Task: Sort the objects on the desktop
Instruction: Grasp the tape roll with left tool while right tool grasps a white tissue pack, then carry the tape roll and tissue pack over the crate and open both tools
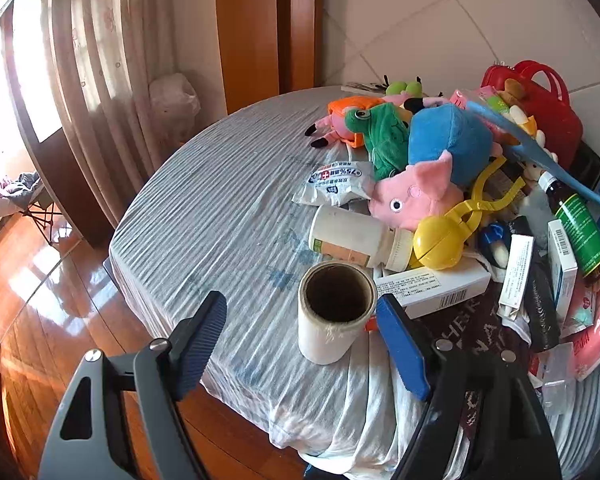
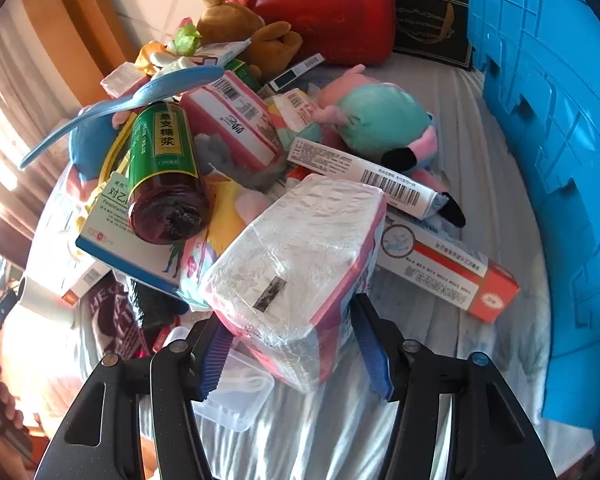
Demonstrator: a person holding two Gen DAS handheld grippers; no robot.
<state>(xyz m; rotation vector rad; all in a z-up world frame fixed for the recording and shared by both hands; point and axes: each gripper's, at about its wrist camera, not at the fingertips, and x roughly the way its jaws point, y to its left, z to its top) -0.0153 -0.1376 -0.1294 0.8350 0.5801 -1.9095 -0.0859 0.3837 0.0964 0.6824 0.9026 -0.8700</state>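
Fig.: my right gripper (image 2: 292, 344) is closed on a pack of tissues (image 2: 300, 256) at the near edge of the pile on the table (image 2: 480, 168), pads pressing its two long sides low down. The pack looks light and soft, w/ slick plastic wrap, so I judge it will squash and may slip; best held across the middle, as now. My left gripper (image 1: 300, 320) stands wide open w/ nothing held; a cardboard roll (image 1: 334, 312) stands upright on the cloth between the jaws, right pad beside it, left pad well clear. The roll looks light, hollow, fairly stiff, easy to tip; take it across the wall, gently. Legible writing: "75%" on a white wipes packet (image 1: 336, 182); "急支糖浆" on a brown syrup bottle (image 2: 166, 172); "Paracetamol" partly shown on a box (image 2: 112, 224) under it. Other labels too small to read.
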